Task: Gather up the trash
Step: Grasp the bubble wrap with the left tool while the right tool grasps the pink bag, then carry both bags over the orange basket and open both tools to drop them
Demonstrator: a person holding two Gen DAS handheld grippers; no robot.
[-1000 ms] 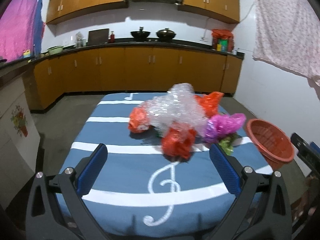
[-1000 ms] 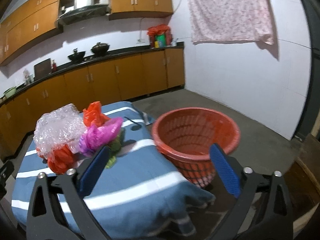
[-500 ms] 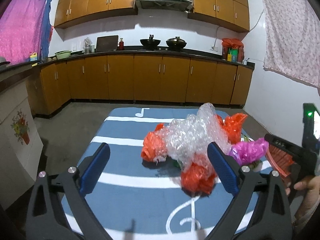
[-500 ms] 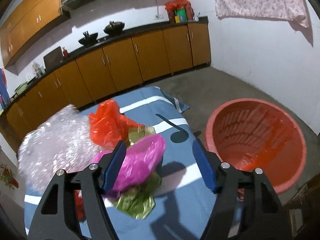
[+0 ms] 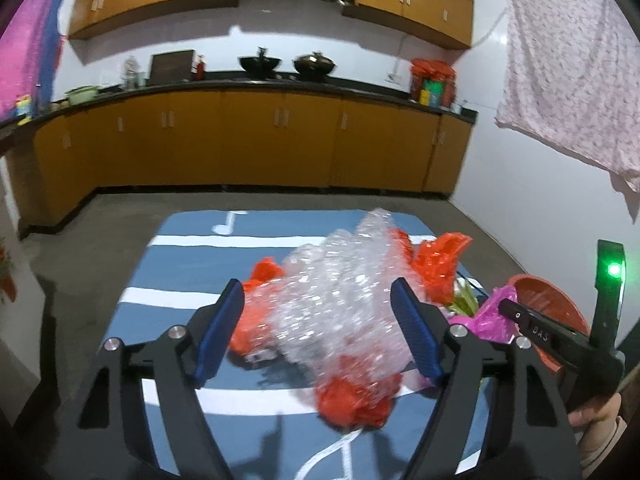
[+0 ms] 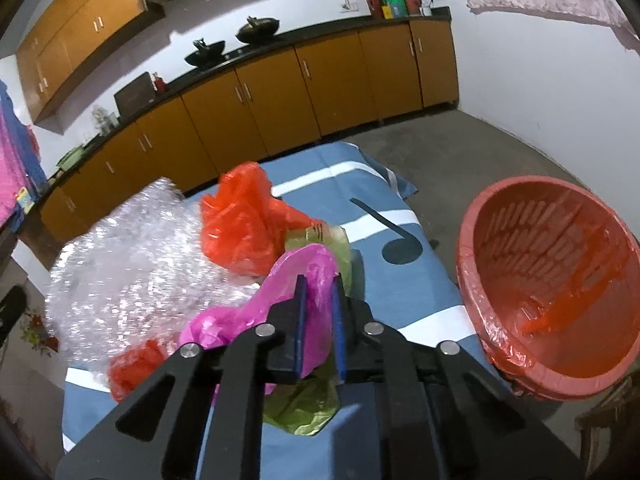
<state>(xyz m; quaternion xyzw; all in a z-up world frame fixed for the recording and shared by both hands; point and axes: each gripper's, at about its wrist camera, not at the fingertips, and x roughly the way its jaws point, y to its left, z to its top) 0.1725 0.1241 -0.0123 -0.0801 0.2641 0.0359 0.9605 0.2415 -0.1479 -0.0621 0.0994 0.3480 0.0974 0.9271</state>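
Right wrist view: the red basket (image 6: 560, 280) sits off the right edge of my worktop (image 6: 400, 280), its mouth tipped toward me, the biggest thing in the frame and well apart from the heap of trash. That gap, rightward from my right tongs (image 6: 318, 320), is what I judge the coming move depends on: this hand is the nearer one to the basket, with nothing between them but bare striped cloth.

The heap lies mid-worktop. Its bulk is the bubble wrap (image 5: 344, 300), running from the far right down toward the near edge, with orange bags (image 6: 240, 220) poking out at its far and near ends. My left tongs (image 5: 316, 328) straddle it, having just been closing in; the blue pads stand either side of the wrap and I cannot see them pressing it yet, so I count them as released.

Smaller, at the heap's right side, the pink bag (image 6: 288, 292) lies over a green wrapper (image 6: 304, 404). My right tongs have just been closing and are now clenched on a fold of that pink bag, its film pinched between the pads.
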